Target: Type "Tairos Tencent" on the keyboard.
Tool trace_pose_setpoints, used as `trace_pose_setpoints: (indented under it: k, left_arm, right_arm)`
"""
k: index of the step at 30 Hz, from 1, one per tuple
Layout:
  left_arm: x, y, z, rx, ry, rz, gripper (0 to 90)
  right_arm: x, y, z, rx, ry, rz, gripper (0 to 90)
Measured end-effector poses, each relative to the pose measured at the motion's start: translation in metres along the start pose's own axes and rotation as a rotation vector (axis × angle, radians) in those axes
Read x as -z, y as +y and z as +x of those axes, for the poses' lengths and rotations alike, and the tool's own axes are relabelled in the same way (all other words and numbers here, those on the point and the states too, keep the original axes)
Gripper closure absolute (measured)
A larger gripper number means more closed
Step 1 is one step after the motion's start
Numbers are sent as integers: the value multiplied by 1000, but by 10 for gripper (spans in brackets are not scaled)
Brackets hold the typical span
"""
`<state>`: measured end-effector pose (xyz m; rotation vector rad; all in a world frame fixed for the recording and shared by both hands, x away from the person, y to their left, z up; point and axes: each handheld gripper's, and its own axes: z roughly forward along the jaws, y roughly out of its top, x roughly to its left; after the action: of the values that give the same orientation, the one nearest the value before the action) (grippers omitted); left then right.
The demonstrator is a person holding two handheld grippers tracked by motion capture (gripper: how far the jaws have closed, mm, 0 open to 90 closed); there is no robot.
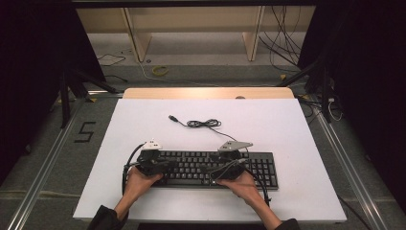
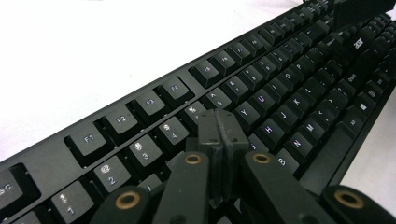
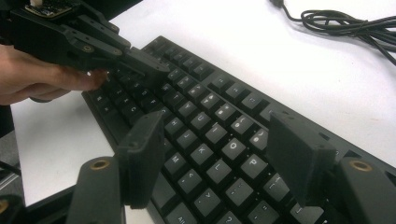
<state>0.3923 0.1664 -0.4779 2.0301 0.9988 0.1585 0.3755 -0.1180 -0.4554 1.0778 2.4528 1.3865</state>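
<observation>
Two hand-held grippers hover over the stiff, light keyboard (image 1: pixel 210 168), left hand-held gripper (image 2: pixel 218 135) closed empty, right hand-held gripper (image 3: pixel 219 149) open; grasp its rigid edges.

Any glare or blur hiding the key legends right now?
Left gripper view: white table blown out, near keyboard legends readable, far keys soft. Right gripper view: legends smeared, jaws out of focus. High view: even light, keys too small to read.
</observation>
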Motion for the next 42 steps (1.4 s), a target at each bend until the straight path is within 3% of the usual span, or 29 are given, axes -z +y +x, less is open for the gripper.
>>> trace_pose_setpoints:
  k: [10, 17, 21, 28, 39, 42]
  left_arm:
    - [-6, -1, 1, -2, 5, 35, 893]
    - [-6, -1, 0, 3, -3, 37, 894]
    - [-2, 0, 0, 6, 3, 11, 889]
    - [7, 3, -2, 24, -46, -36, 731]
    - [22, 1, 0, 53, -67, -103, 430]
    - [25, 0, -2, 64, -76, -118, 386]
  right_arm:
    - [1, 0, 0, -3, -3, 1, 381]
    - [0, -1, 0, 1, -6, 2, 381]
    - [1, 0, -1, -1, -6, -4, 381]
    - [0, 0, -2, -6, -5, -7, 380]
    - [-1, 1, -3, -11, -7, -11, 381]
    - [-2, 2, -4, -11, -15, -11, 385]
